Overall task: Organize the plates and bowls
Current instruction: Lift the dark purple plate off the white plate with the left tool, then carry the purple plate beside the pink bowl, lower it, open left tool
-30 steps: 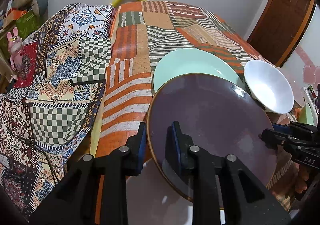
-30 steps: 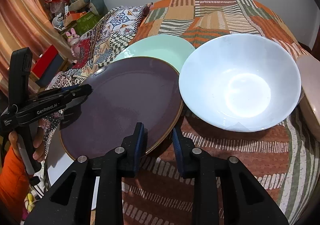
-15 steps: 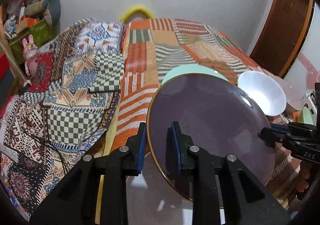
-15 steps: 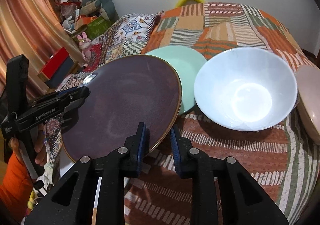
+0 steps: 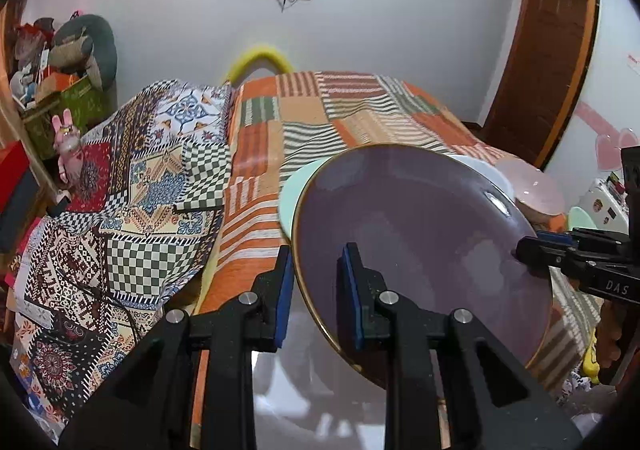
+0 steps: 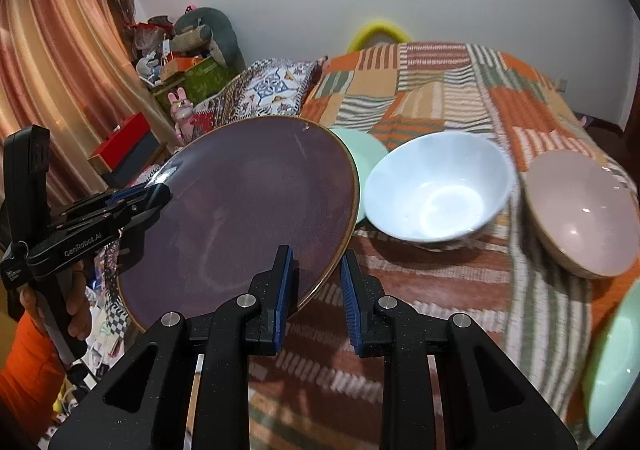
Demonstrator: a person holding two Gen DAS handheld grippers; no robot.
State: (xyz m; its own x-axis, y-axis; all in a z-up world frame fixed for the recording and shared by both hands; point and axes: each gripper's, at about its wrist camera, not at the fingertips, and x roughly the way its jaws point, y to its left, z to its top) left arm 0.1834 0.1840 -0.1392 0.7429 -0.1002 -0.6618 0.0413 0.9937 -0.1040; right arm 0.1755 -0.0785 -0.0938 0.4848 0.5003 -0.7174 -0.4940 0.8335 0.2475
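A large purple plate (image 5: 420, 242) with a gold rim is held up in the air, tilted, above the bed. My left gripper (image 5: 316, 290) is shut on its near rim. My right gripper (image 6: 316, 282) is shut on the opposite rim of the purple plate (image 6: 248, 217). Each gripper shows in the other's view, the right one (image 5: 528, 250) and the left one (image 6: 160, 193). Behind the plate a mint green plate (image 6: 360, 149) lies on the bed, mostly hidden. A white bowl (image 6: 436, 185) and a pink bowl (image 6: 580, 209) sit to the right of it.
The bed has an orange striped patchwork cover (image 5: 340, 105) and a patterned quilt (image 5: 132, 177) on its left side. Another mint green dish (image 6: 612, 366) is at the right edge. Boxes and soft toys (image 6: 188, 49) are piled by the curtain. A wooden door (image 5: 544, 45) stands at right.
Both grippers have lifted the purple plate up off the bed and tilted it more steeply. Both views now look higher, showing more of the wall.
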